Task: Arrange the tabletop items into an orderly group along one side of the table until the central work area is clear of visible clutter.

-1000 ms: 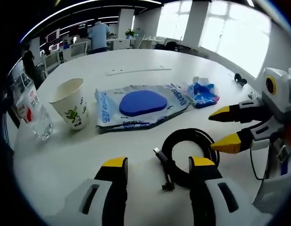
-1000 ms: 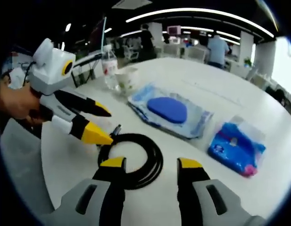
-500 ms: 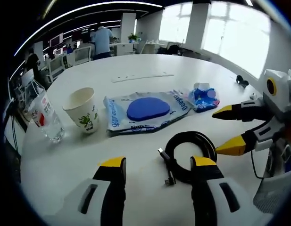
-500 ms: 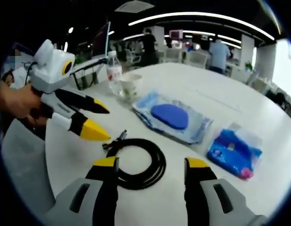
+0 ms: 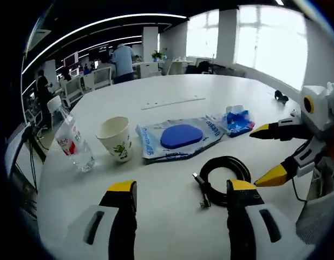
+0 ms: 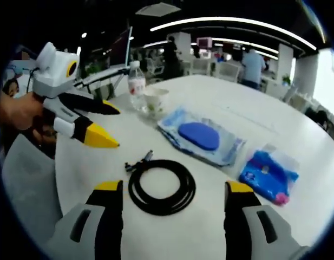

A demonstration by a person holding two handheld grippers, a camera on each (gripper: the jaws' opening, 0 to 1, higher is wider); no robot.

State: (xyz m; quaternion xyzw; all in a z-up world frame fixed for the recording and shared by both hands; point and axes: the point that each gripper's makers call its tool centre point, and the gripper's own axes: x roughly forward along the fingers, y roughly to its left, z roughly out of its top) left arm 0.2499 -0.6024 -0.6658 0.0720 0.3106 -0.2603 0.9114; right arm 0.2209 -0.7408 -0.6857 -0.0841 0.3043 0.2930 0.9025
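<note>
In the left gripper view, the left tongs [image 5: 183,197] are seen spread apart and empty above the white table [image 5: 172,89]. A coiled black cable [image 5: 223,179] lies just ahead of them, near the right-hand jaw, untouched. The right tongs [image 5: 267,153] are held released just beside the coil. Farther off, a blue wipes pack [image 5: 180,138], a paper cup [image 5: 117,139], a water bottle [image 5: 72,142] and a blue tissue packet [image 5: 237,120] are ranged in a row.

left hand-held gripper [image 5: 182,192]: grey-white body | black jaws | yellow tips
</note>
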